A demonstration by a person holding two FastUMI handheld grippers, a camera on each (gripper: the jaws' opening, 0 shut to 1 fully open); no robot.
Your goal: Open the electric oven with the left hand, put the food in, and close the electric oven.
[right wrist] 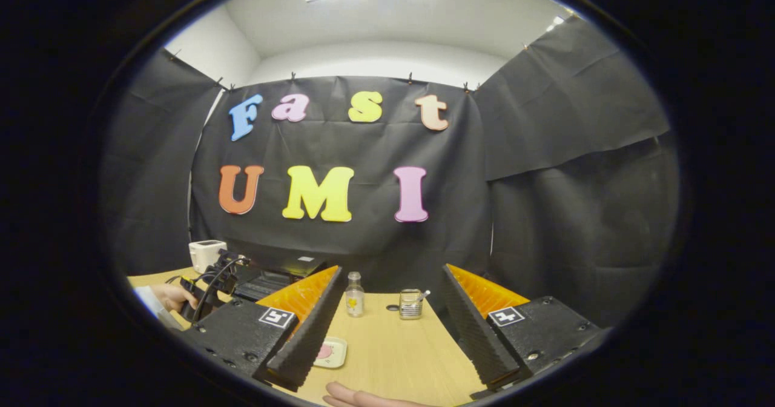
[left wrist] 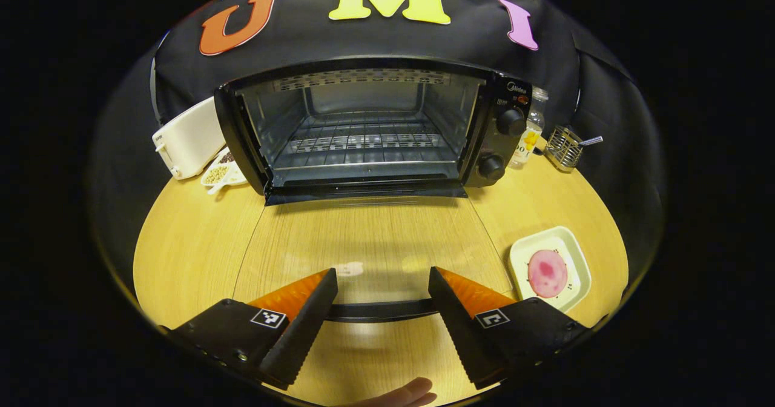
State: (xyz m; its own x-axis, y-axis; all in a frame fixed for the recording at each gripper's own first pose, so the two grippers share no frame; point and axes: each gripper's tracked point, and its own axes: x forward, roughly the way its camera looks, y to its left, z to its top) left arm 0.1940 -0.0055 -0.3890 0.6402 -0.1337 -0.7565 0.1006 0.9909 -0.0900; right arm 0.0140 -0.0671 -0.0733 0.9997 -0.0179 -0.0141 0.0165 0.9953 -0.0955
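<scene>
Oven (left wrist: 363,128) door is lying open; food (left wrist: 547,273) is waiting on its plate (left wrist: 522,254) while both grippers (left wrist: 381,322) (right wrist: 390,328) are gaping wide, empty.

Right gripper (right wrist: 387,325) spread wide above wooden table (right wrist: 393,358), between its fingers a small bottle (right wrist: 355,295) and wire holder (right wrist: 410,304), pink food on plate (right wrist: 330,352) beside left finger.
</scene>
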